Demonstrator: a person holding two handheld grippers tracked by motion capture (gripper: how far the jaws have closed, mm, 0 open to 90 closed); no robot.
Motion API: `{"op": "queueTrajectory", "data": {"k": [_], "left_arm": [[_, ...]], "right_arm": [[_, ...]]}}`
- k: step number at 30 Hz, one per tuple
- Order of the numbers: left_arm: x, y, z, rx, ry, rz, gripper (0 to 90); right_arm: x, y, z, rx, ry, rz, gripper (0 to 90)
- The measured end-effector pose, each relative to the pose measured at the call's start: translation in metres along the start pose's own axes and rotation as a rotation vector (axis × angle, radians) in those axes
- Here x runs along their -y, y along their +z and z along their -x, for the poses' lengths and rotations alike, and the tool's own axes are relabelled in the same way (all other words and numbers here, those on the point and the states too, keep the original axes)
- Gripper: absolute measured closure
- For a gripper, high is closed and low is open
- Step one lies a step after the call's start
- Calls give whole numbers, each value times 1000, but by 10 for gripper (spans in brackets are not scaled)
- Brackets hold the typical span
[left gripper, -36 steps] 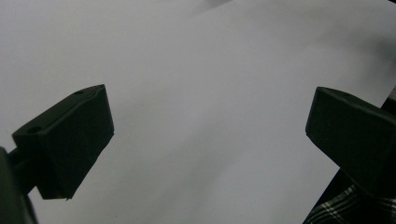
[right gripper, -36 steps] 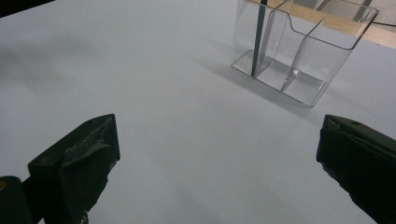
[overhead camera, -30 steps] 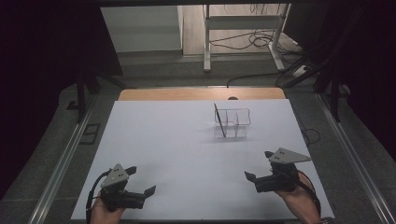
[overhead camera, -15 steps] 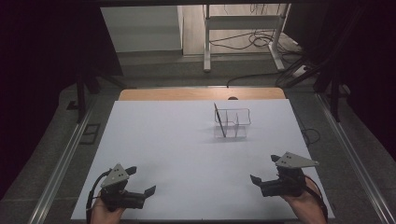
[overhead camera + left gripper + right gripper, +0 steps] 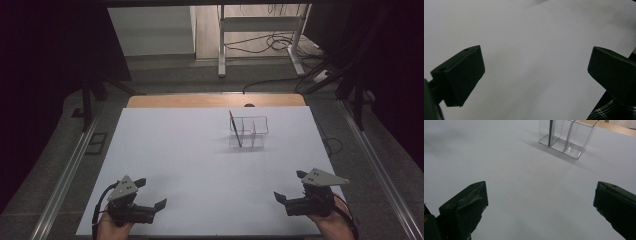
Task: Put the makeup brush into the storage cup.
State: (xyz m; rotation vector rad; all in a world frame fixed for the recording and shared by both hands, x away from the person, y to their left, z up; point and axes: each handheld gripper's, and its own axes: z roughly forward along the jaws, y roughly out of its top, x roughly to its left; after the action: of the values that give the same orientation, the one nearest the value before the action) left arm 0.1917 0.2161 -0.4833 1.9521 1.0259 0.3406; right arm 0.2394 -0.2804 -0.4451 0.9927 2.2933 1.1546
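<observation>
Clear plastic organizer (image 5: 248,132) stands on the far right part of the white desk (image 5: 190,150), well apart from both tools; thin walls split it into compartments, and a dark flat divider rises at its left end. From the right tool's own view the organizer (image 5: 565,137) sits far ahead on the bare white surface.

At the near left corner, the left tool (image 5: 150,195) is held by a hand (image 5: 112,229) coming in from the bottom edge, a grey three-cornered plate on top. Its jaws stand wide apart and hold nothing; its own view shows the left tool (image 5: 534,75) over plain white desk (image 5: 529,37).

At the near right corner, the right tool (image 5: 290,186) rests in the other hand (image 5: 334,227), pointing left. Its jaws are likewise spread wide and empty, seen as the right tool (image 5: 540,202) above bare desk (image 5: 524,182).
</observation>
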Motion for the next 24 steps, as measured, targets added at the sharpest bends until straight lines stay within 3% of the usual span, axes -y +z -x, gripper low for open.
{"op": "queueTrajectory", "data": {"k": [24], "left_arm": [[0, 0, 0, -1, 2, -2, 13]], "right_arm": [[23, -17, 5, 42, 20, 3, 0]]}}
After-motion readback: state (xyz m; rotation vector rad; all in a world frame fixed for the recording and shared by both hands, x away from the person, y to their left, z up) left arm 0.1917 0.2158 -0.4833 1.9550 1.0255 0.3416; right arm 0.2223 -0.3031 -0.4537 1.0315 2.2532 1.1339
